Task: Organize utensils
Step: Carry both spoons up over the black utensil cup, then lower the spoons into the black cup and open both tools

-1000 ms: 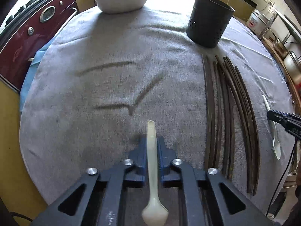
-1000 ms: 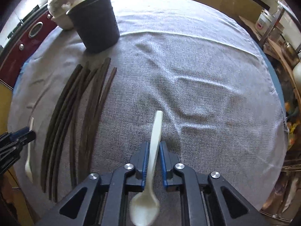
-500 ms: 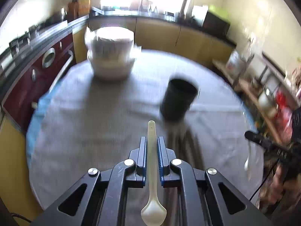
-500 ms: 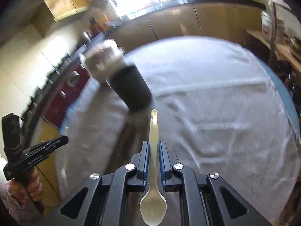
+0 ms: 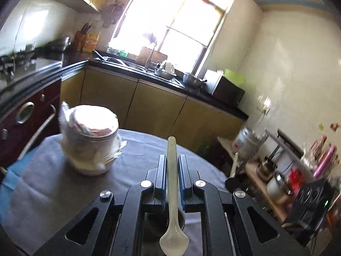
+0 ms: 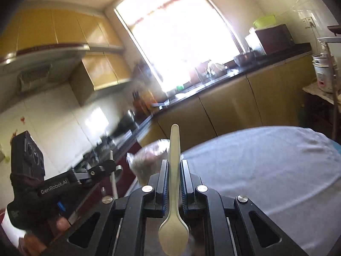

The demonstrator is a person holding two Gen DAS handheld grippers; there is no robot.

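My left gripper is shut on a cream plastic spoon, handle pointing forward, bowl toward the camera. Below it the dark rim of the black utensil holder shows between the jaws. My right gripper is shut on a second cream plastic spoon, held the same way. Both grippers are raised and tilted up, above the round table with a grey cloth. The left gripper also shows at the left of the right wrist view. The dark chopsticks are out of view.
A wrapped white bowl stack stands at the table's far left. Yellow kitchen cabinets and a black counter lie behind the table. A shelf with pots stands to the right. A red oven front is at the left.
Both grippers have lifted off the table with their spoons and tilted upward, so the views swung from the cloth to the kitchen. The black holder now lies under the left gripper.
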